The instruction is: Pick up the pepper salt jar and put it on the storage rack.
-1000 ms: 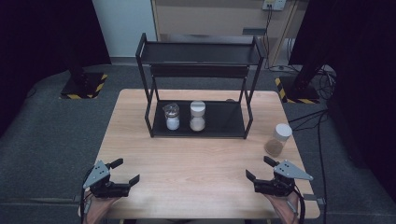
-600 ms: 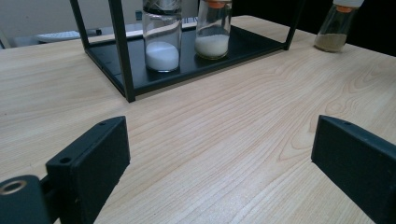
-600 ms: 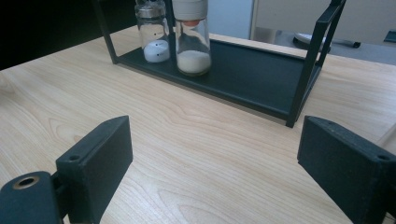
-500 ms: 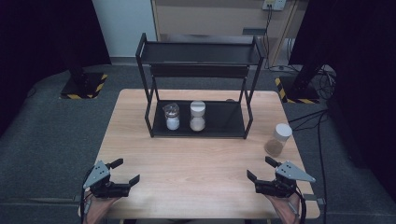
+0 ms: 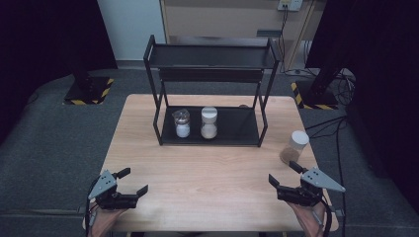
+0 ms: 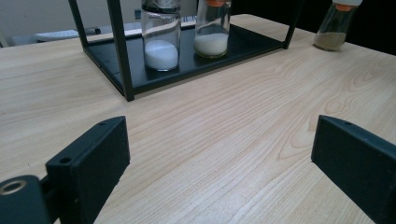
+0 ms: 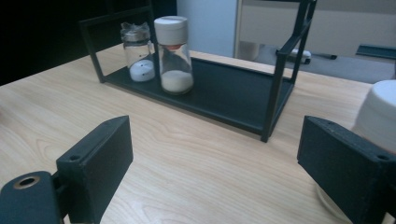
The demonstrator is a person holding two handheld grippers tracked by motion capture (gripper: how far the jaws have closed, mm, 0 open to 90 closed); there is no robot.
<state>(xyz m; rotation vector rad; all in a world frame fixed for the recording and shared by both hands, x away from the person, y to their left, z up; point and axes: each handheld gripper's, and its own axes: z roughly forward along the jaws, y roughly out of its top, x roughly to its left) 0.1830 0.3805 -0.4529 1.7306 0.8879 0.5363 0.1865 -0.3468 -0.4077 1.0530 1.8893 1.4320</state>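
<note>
Right tool [image 5: 285, 177] gapes wide, empty, near the jar [image 5: 295, 147].

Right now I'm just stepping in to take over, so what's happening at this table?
A person holds a gripper in each hand at the near edge of the table. Both the left gripper and the right gripper are open and hold nothing. The right gripper sits close to a lone jar by the table's right edge, likely its next pick. Two more jars stand on the bottom shelf of the black rack.
</note>
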